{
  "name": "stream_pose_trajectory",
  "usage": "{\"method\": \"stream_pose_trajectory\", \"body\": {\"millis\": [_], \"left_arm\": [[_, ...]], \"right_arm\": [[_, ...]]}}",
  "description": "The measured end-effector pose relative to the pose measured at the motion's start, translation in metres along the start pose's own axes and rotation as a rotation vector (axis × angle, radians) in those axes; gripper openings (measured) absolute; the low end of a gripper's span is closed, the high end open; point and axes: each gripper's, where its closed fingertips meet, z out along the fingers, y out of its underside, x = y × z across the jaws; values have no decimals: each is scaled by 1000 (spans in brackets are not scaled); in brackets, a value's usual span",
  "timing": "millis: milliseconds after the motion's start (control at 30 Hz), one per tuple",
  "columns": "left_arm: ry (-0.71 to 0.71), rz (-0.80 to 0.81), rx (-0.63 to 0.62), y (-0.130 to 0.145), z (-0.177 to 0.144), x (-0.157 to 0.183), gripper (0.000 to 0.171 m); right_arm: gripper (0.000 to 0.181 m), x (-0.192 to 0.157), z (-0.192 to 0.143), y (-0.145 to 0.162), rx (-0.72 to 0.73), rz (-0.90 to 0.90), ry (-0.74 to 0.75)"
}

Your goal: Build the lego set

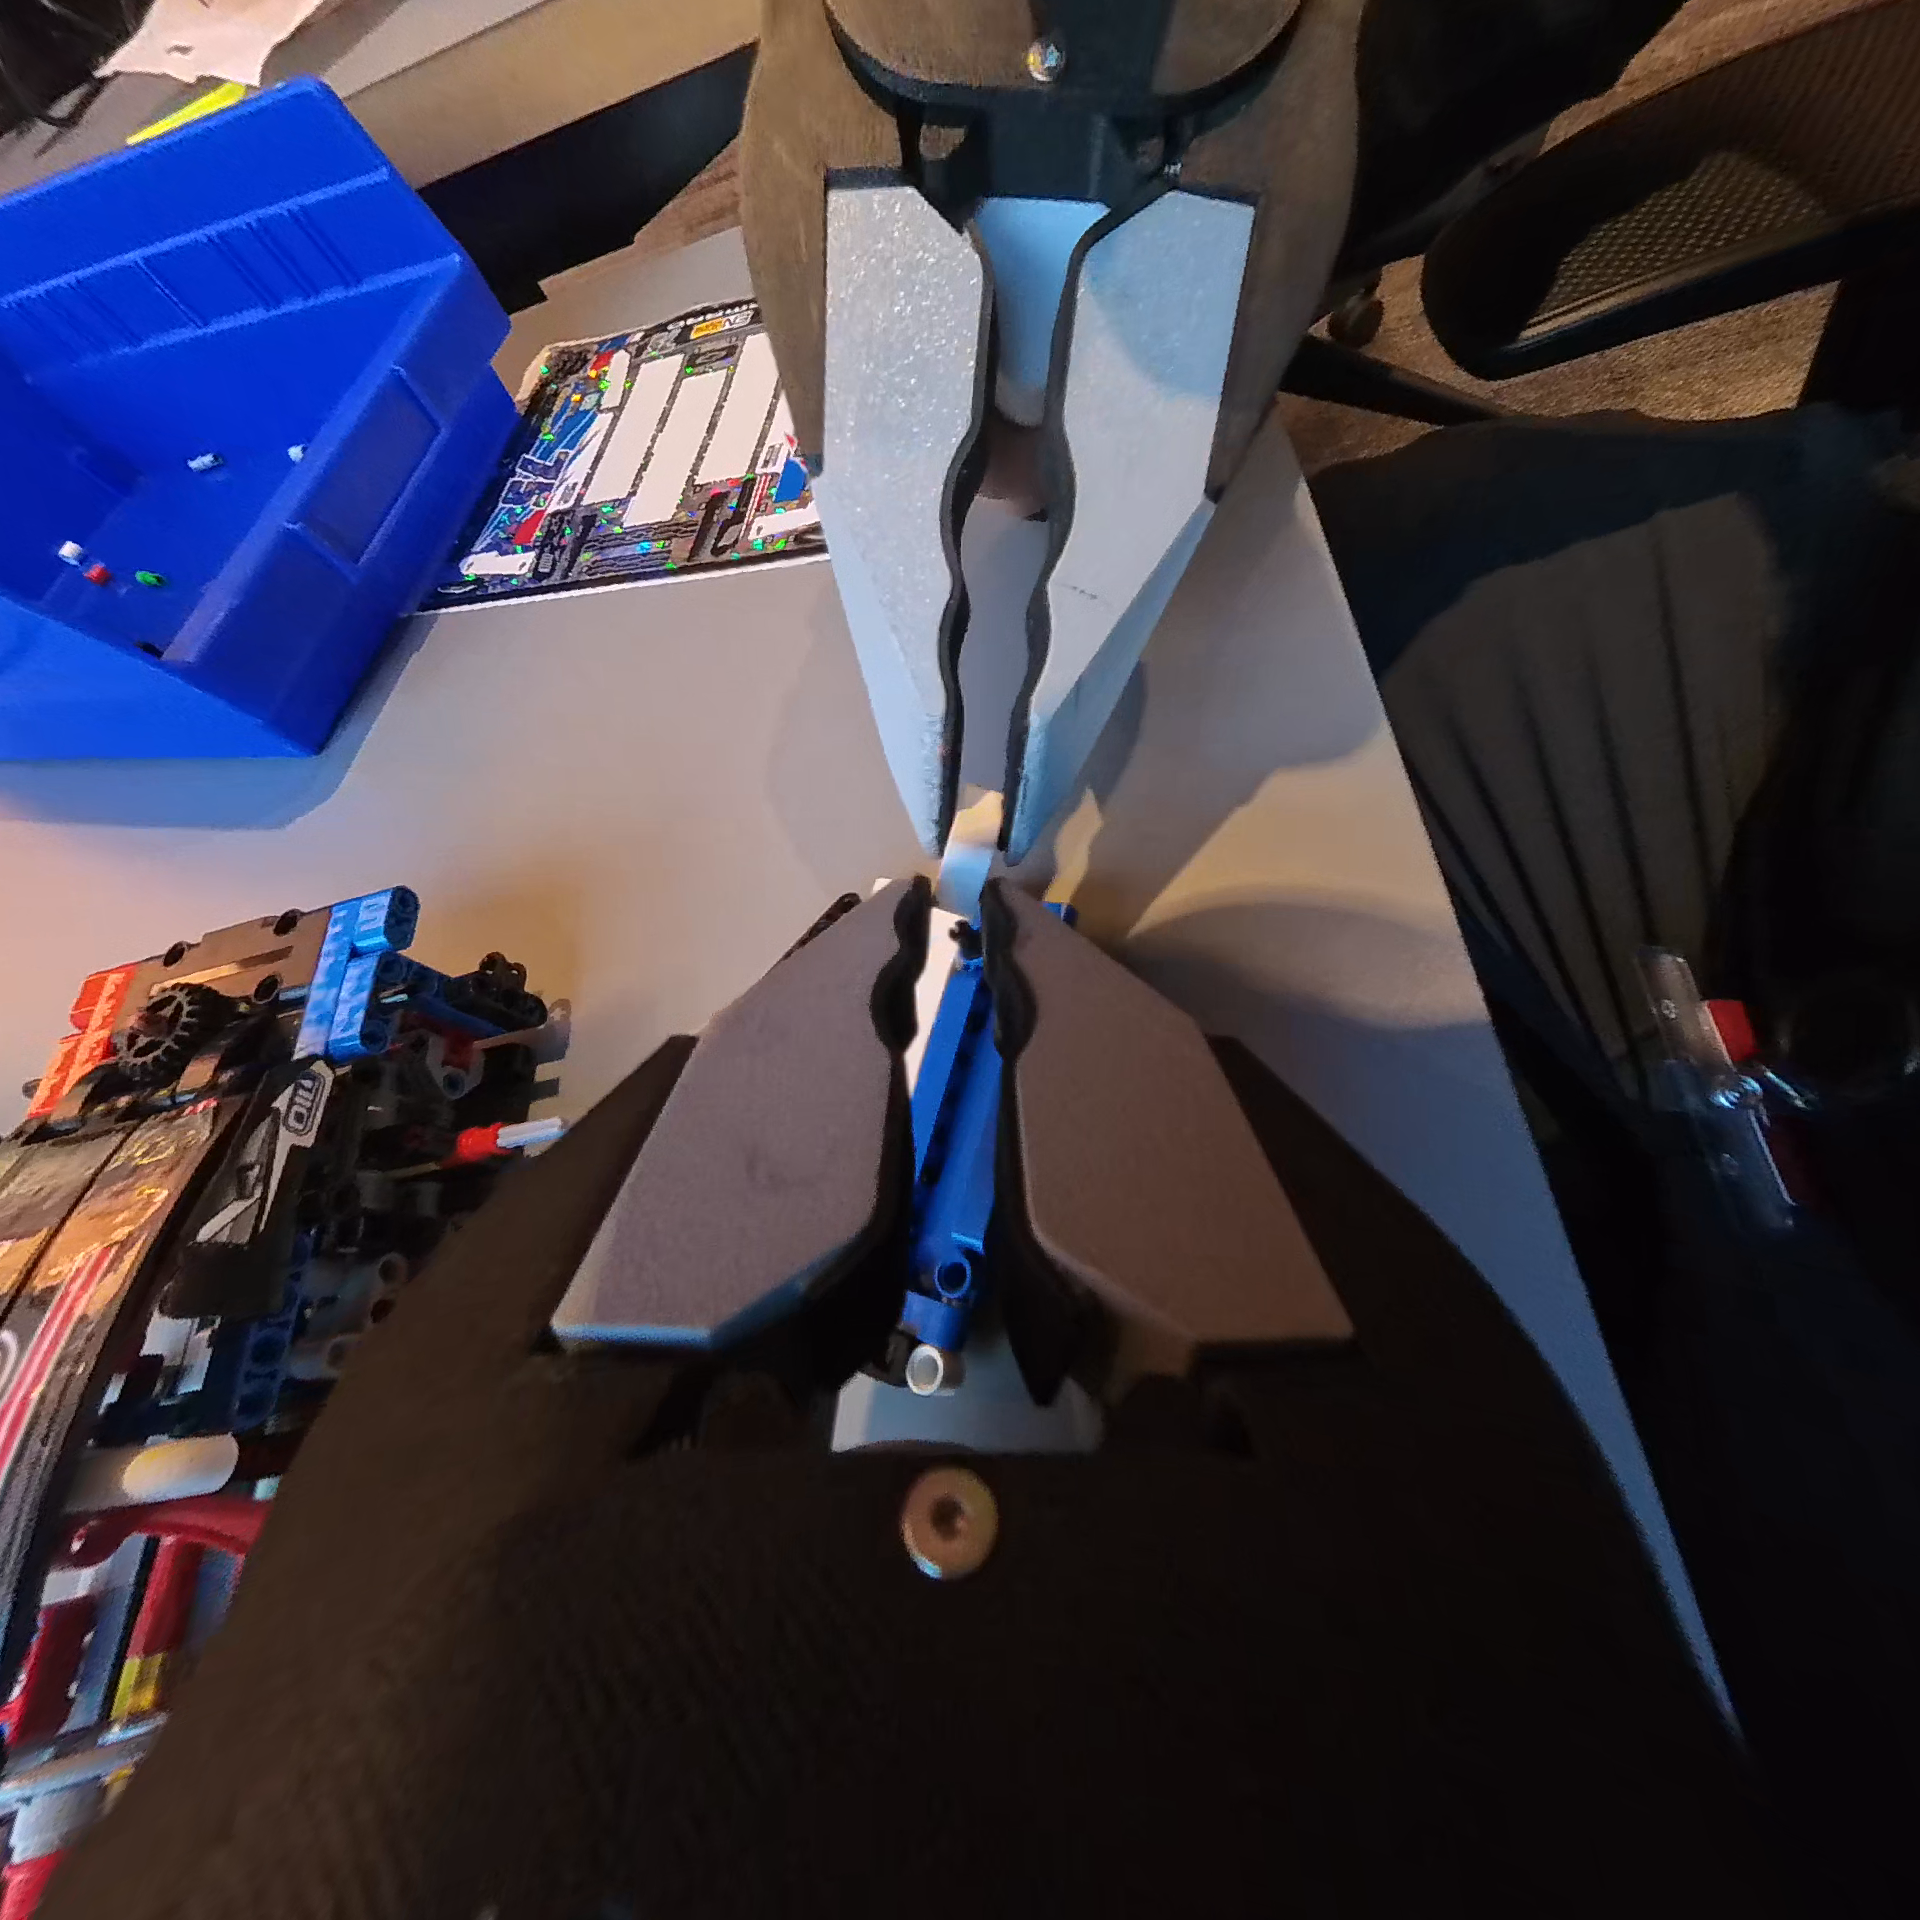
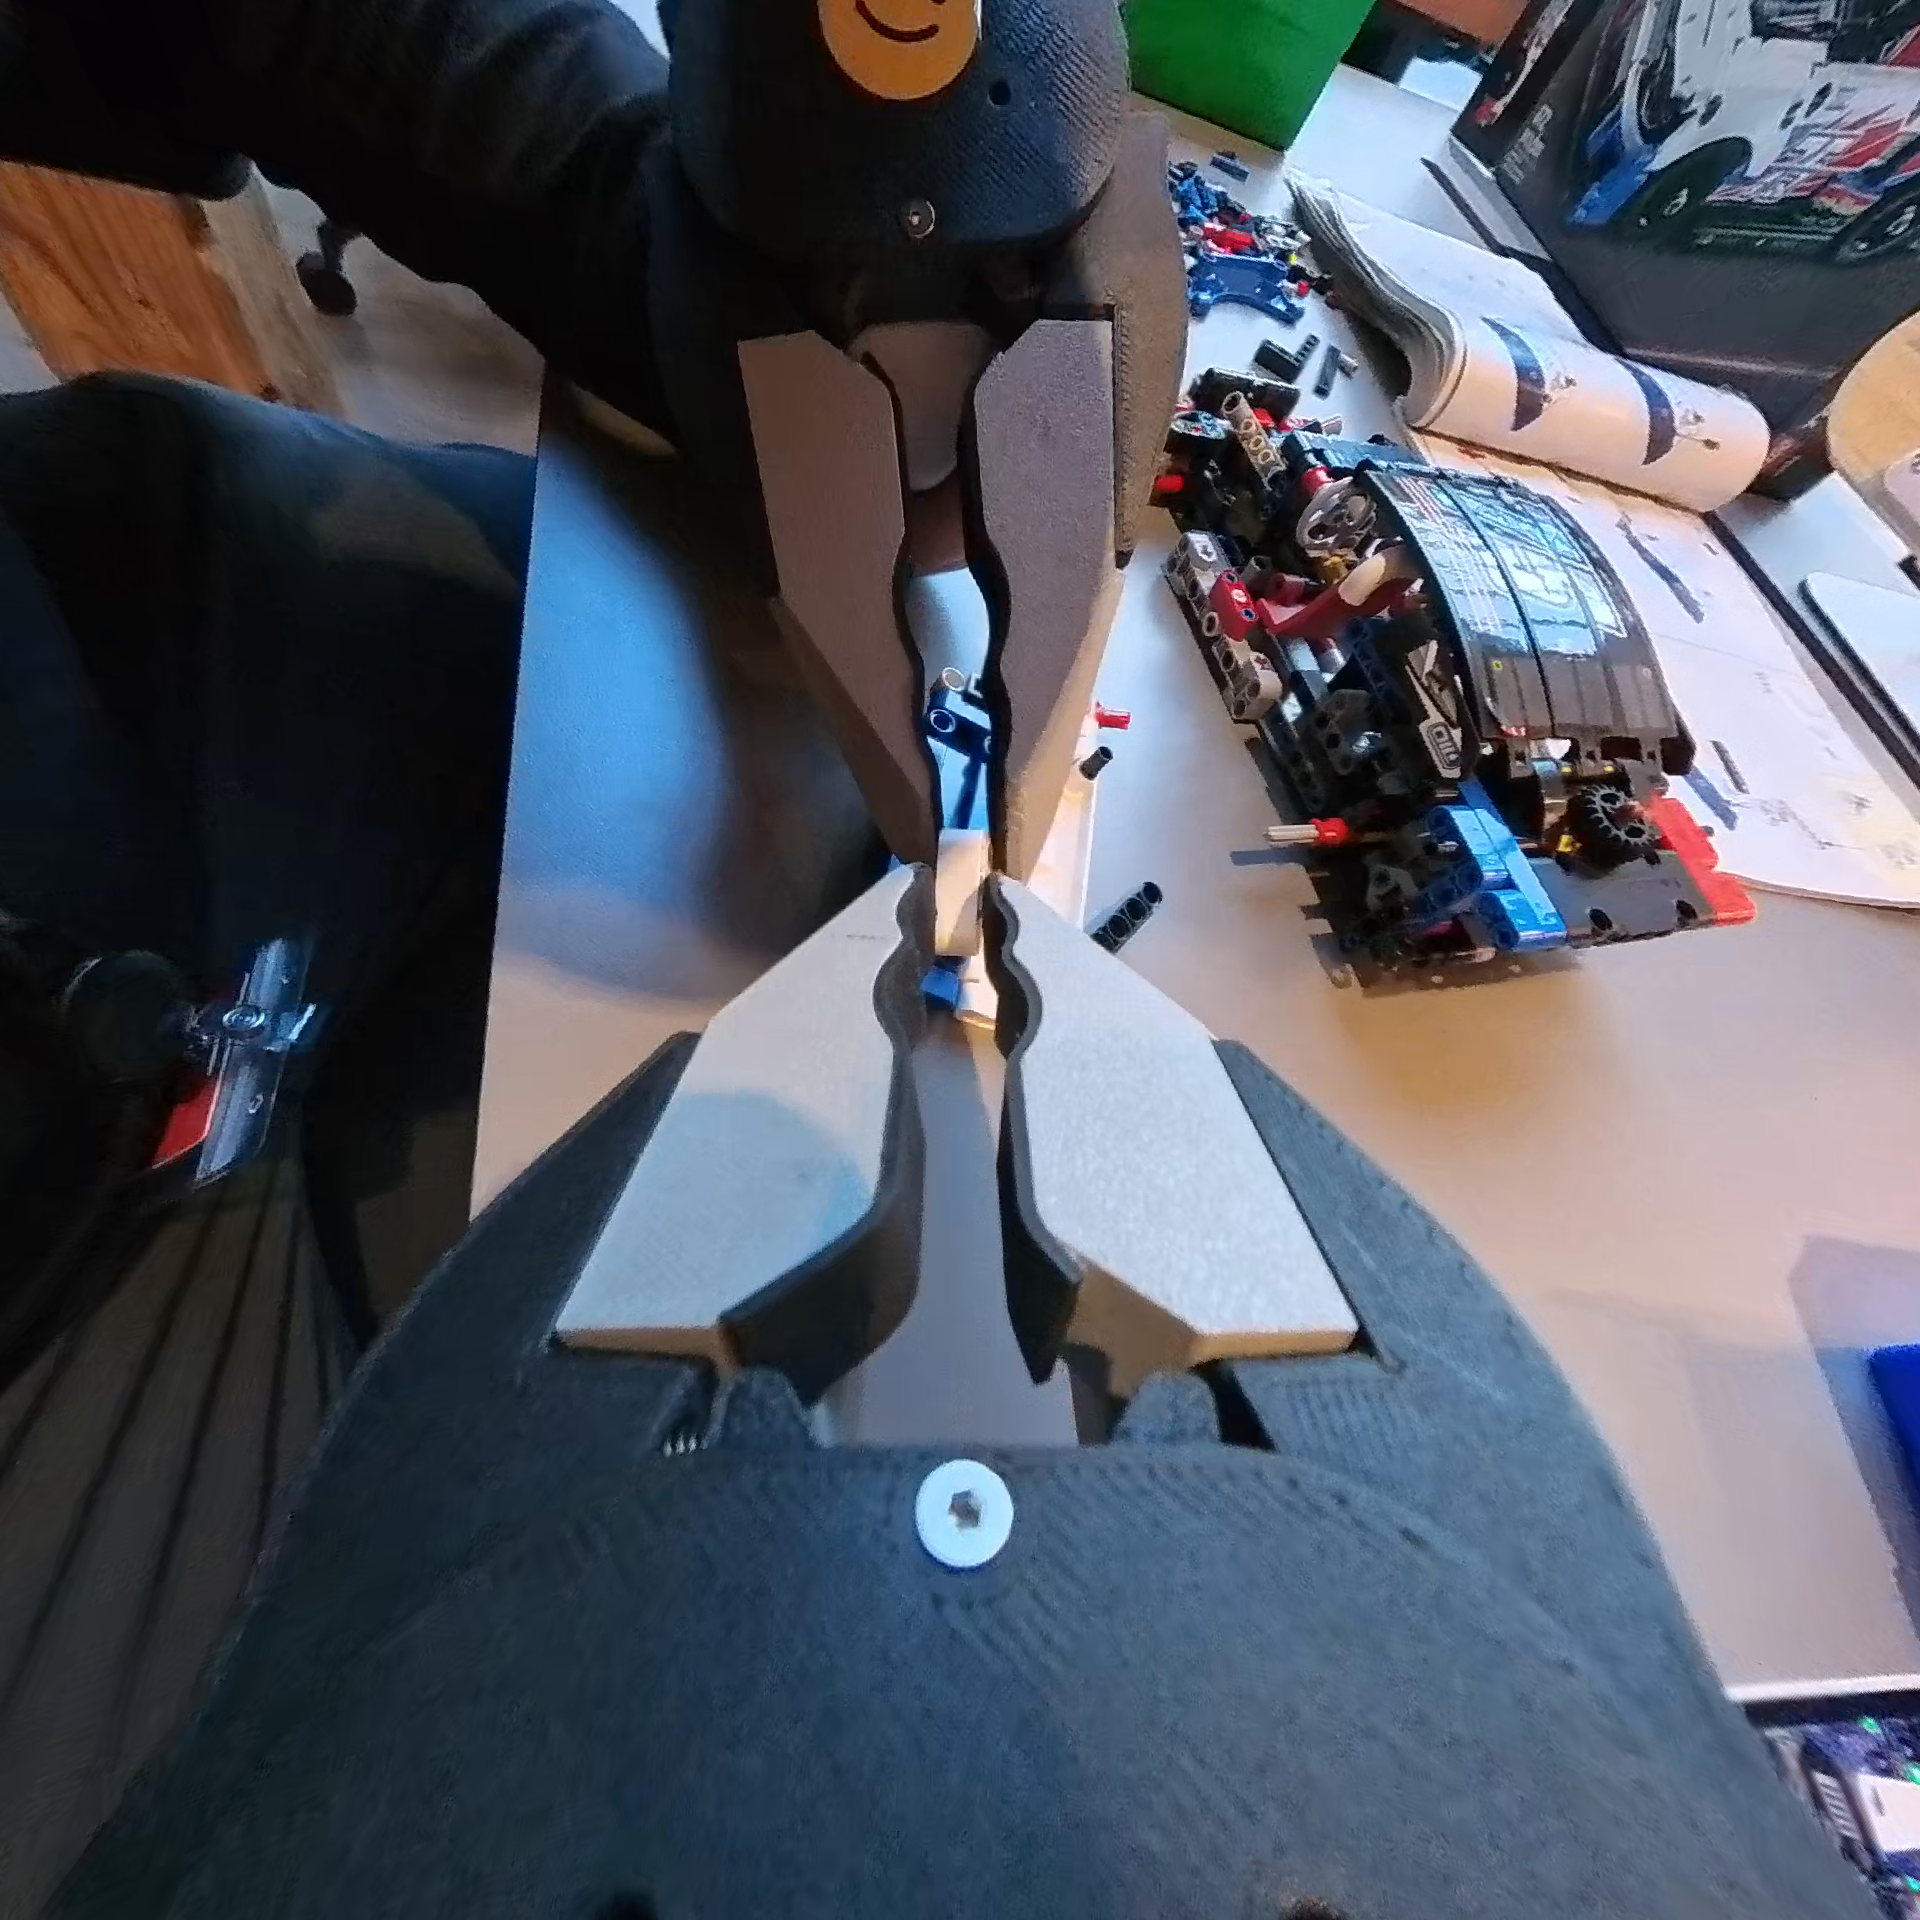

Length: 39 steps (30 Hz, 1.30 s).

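Left tongs (image 1: 951, 914) clamp blue beam (image 1: 951, 1101); right tongs (image 2: 951, 914) pinch white piece (image 2: 961, 883) against its tip, over the worktop's (image 2: 1403, 1143) edge. Half-built car (image 2: 1475, 675) at two o'clock; loose parts remain.

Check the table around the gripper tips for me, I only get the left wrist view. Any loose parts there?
Observer: Yes. A short black beam lies loose on the table, close beside the right gripper.
Operator: Instructions anywhere?
Observer: An open booklet lies beyond the car model.
Operator: More parts?
Observer: A pile of loose parts sits at the far end of the table, next to the booklet.
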Motion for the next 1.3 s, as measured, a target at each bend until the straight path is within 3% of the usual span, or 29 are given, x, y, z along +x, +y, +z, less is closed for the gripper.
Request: {"method": "stream_pose_trajectory", "body": {"millis": [267,900,1167,1300], "left_arm": [[10,-23,-23,4,2,-1,6],[9,-13,-32,5,3,0,6],[14,-27,-33,5,3,0,6],[30,-122,-7,1,3,-4,6]], "right_arm": [[5,4,1,6,-74,-122,78],[6,2,-2,5,-111,-168,76],[5,3,-1,5,-89,-108,47],[9,8,-7,-6,25,48,-10]]}}
